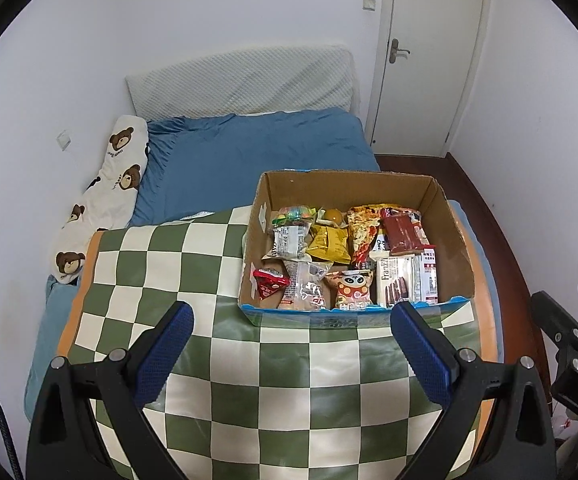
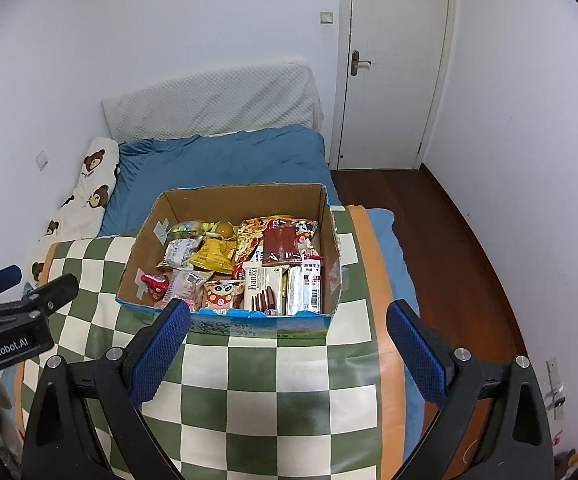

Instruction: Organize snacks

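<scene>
Bear pillow (image 1: 105, 196): white with brown bear faces, lying along the left wall beside the blue bedsheet (image 1: 257, 148); well apart from the snacks.
White cushion (image 1: 241, 84): quilted, leaning against the far wall at the head of the bed.
Checked cloth (image 1: 161, 264): green and cream squares with an orange border, spread over the surface nearest both cameras; bare in front of the box.
Left gripper (image 1: 291, 322): blue-padded fingers spread wide, nothing between them, hovering over the checked cloth just short of the box's near wall.
Cardboard box (image 1: 353, 180): open-topped, brown inside, blue print on the near outer wall, sitting on the far part of the checked cloth; its near wall stands between both grippers and the snacks.
Snacks (image 1: 345, 256): all inside the box, packed loosely in rough rows.
Red triangular packet (image 1: 269, 284): near left corner.
Panda packet (image 1: 353, 288): near wall, middle.
Franzzi biscuit box (image 1: 395, 280): white, lying to the right of the panda packet.
Yellow bag (image 1: 329, 244): centre, creased.
Dark red packet (image 1: 403, 232): far right.
Right gripper (image 2: 289, 316): fingers likewise parted and empty, its left fingertip (image 2: 177, 312) overlapping the box's near edge in the right wrist view; whether it touches, I cannot tell.
Door (image 2: 393, 64): white, closed, far right, above dark wooden floor (image 2: 449, 240).
</scene>
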Demonstrator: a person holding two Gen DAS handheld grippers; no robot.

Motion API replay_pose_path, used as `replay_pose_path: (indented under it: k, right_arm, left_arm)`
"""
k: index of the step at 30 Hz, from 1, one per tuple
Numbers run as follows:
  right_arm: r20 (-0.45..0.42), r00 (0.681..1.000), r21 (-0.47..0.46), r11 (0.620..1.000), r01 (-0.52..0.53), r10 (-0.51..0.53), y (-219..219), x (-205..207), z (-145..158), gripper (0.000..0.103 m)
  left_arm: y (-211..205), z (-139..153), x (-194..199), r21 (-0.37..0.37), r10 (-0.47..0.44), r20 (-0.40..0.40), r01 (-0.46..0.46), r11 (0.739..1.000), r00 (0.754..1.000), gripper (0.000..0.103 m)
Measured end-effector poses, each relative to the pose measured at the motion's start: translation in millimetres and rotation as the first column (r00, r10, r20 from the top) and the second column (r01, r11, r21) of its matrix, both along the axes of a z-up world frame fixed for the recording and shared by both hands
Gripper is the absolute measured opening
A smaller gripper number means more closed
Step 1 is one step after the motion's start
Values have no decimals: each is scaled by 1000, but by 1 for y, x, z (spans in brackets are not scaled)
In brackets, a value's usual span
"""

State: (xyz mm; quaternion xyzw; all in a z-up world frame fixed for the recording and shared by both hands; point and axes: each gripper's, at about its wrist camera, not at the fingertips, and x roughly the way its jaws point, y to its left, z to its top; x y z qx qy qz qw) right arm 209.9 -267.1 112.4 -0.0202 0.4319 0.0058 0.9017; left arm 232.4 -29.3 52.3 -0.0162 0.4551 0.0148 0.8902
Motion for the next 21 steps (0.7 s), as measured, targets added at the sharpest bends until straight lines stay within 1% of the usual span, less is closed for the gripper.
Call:
replay_pose_path:
  k: [3,4,12,21]
  right_arm:
    - [5,1000,4,1000,11,-11,-3,2,-2,100]
    - [6,1000,3,1000,13,-13,-3,2,-3,100]
    - [17,1000,-9,1000,21,-20,-3,1,-2,100]
    - [43,999,-12,1000,24,-23,-3,-4,6,100]
  left_arm:
    - [-3,-2,1,9,-9,1,9,1000,1000,101]
    - [-4,-2,2,10,-13,0,13,1000,1000,103]
    - [-8,0,0,3,-18,21,18,1000,1000,103]
    - [-8,5,-3,0,-14,43,14,1000,999,103]
